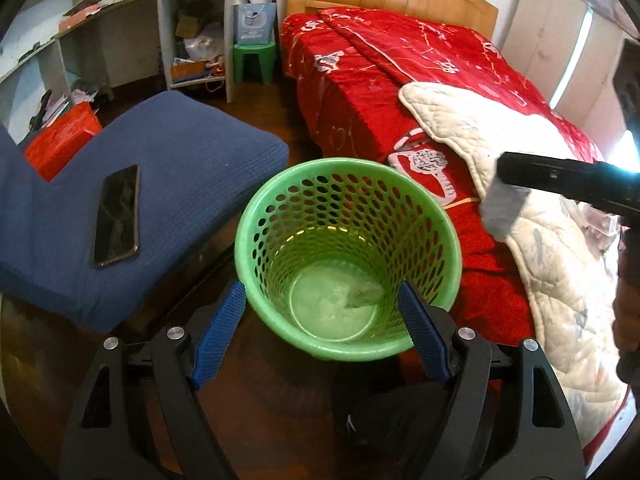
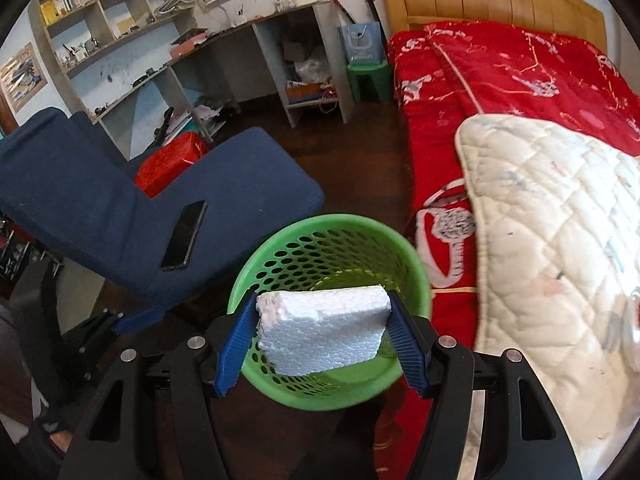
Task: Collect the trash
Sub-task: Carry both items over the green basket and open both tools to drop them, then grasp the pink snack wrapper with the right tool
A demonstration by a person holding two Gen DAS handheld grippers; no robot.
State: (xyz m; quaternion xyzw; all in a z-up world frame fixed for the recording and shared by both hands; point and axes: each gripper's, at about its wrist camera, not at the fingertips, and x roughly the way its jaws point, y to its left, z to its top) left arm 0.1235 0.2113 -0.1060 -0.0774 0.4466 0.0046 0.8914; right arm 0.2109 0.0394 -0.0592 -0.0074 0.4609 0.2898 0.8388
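My right gripper (image 2: 322, 330) is clamped on a white foam block (image 2: 322, 330), both blue pads pressed against its short ends, so the block's long axis runs straight across from one finger to the other. The relation that matters is block to bin: from the right wrist view the block hangs directly in front of the mouth of the green bin (image 2: 416, 264), inside the ring of its rim as I look down along my fingers, and above it, not yet down in it. I judge that letting go here would drop the block into the bin, though its long side takes up much of the opening and one end could catch the rim if I drift sideways.

My left gripper (image 1: 322, 320) stands wide with nothing between its pads; the near rim of the bin (image 1: 248, 216) lies in the gap between them, untouched as far as I can tell. The left is the closer one to the bin itself, the right the one carrying the trash. Something pale and flat already lies at the bin's bottom; I cannot make out what it is.

A phone (image 1: 118, 214) rests on the blue chair (image 1: 192, 168) to the left, and the bed (image 1: 400, 76) is just beside the bin on the right. No brand or writing is legible on the block or the bin; the book spines on the far shelves are too small to read.
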